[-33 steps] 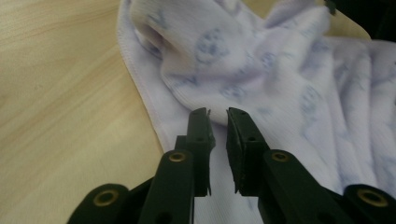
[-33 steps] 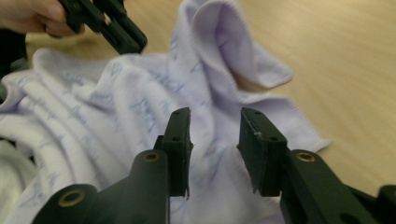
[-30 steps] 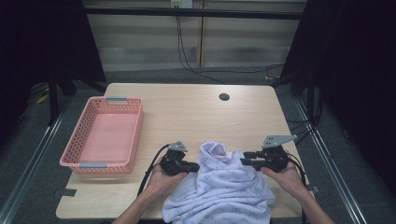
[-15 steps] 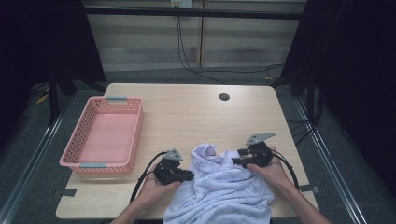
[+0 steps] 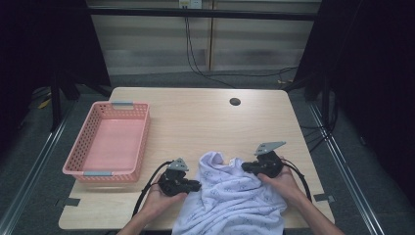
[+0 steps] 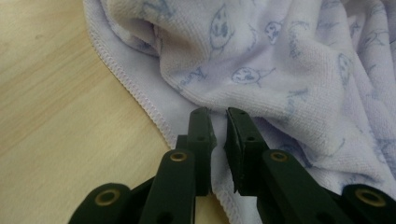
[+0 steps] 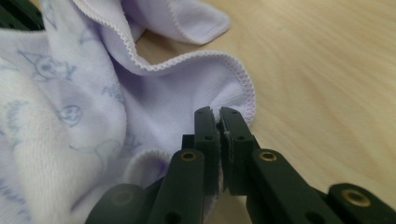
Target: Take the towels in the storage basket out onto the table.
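Near the table's six o'clock edge lies the crumpled towel [image 5: 235, 196]; the left gripper [image 6: 218, 122] pinches its hem at nine o'clock, and the right gripper [image 7: 219, 122], having just closed, clamps the three o'clock hem. Draw both outward evenly. Both hands sit nearer than before; the pink basket [image 5: 78, 169] beyond is unmoved.
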Motion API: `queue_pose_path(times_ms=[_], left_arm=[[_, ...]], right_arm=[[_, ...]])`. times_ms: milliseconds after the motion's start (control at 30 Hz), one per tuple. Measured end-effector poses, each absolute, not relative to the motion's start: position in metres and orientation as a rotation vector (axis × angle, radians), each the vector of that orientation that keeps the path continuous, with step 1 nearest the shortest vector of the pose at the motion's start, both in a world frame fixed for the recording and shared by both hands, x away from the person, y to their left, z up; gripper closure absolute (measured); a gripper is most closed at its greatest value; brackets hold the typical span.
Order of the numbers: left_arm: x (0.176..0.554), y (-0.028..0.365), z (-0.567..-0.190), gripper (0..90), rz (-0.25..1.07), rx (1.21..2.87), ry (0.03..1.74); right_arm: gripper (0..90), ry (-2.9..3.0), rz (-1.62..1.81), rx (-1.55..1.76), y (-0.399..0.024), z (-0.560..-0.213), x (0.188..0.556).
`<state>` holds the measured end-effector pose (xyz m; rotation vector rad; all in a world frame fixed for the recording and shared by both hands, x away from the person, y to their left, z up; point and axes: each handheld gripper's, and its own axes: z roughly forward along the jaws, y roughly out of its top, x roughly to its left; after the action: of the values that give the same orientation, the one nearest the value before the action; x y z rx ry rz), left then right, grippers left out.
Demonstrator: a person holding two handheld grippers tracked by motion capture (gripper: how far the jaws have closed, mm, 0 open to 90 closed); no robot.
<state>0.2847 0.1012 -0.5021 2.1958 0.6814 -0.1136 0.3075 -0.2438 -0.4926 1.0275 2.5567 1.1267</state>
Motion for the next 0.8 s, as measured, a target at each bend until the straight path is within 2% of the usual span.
queue_pose_path(times_ms=[367, 500, 700, 800], left_arm=[[0.251, 0.129, -0.497, 78.8, -0.139, 2.230, 0.696], [0.247, 0.136, -0.497, 75.5, -0.194, 2.216, 0.692], [0.279, 0.133, -0.482, 69.7, -0.126, 2.062, 0.751], [0.309, 0.120, -0.480, 69.9, -0.053, 2.057, 0.767]], right_arm=[[87.0, 2.377, 1.176, 1.172, -0.301, -0.470, 0.297], [87.0, 2.365, 1.172, 1.201, -0.313, -0.470, 0.289], [87.0, 2.397, 1.144, 1.190, -0.321, -0.472, 0.279], [87.0, 2.378, 1.169, 1.206, -0.325, -0.472, 0.278]])
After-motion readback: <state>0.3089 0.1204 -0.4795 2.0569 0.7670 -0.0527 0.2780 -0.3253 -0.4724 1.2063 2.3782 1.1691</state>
